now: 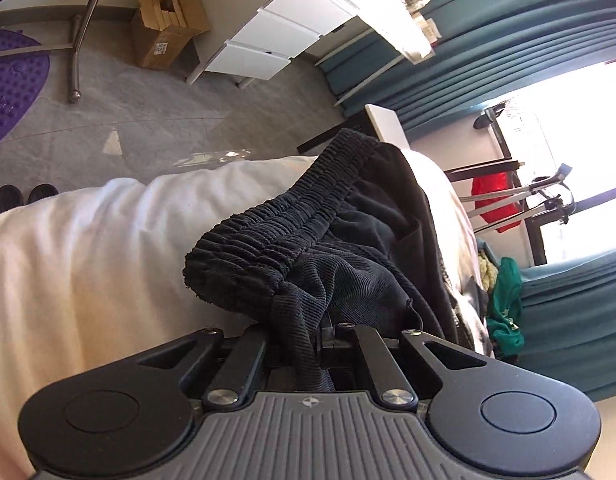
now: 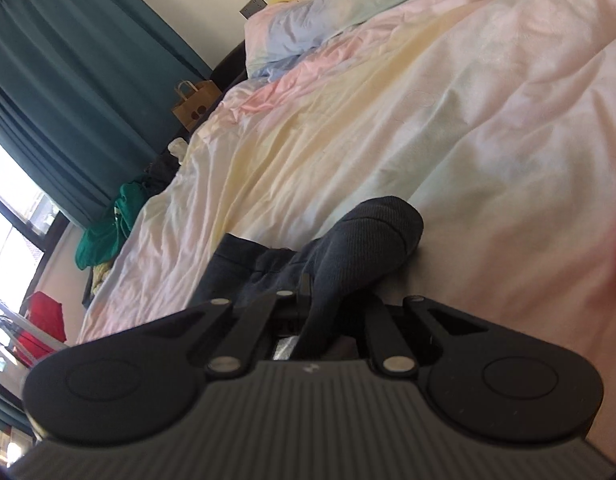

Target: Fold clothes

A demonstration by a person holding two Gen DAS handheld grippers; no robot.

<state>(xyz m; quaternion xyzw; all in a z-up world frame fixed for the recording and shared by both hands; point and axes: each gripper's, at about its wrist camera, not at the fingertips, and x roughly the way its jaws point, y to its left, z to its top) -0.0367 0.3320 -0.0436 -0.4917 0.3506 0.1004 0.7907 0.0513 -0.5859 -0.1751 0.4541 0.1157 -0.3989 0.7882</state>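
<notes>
A black ribbed garment with an elastic waistband [image 1: 275, 220] lies on the pale bed cover [image 1: 91, 256]. My left gripper [image 1: 297, 340] is shut on the garment's edge just below the waistband; the fabric hides the fingertips. In the right wrist view the same dark garment [image 2: 360, 252] bunches up over the pastel duvet [image 2: 428, 128]. My right gripper [image 2: 320, 312] is shut on a fold of it, and the cloth runs down between the closed jaws.
Left wrist view: grey floor [image 1: 155, 120], cardboard box [image 1: 167, 24], white drawer unit [image 1: 275, 36], purple mat [image 1: 11, 80], black shoes [image 1: 23, 196], teal curtains [image 1: 528, 40]. Green clothing [image 1: 504, 308] lies at the bed's edge. Right wrist view: paper bag [image 2: 193, 106], green clothing [image 2: 107, 232].
</notes>
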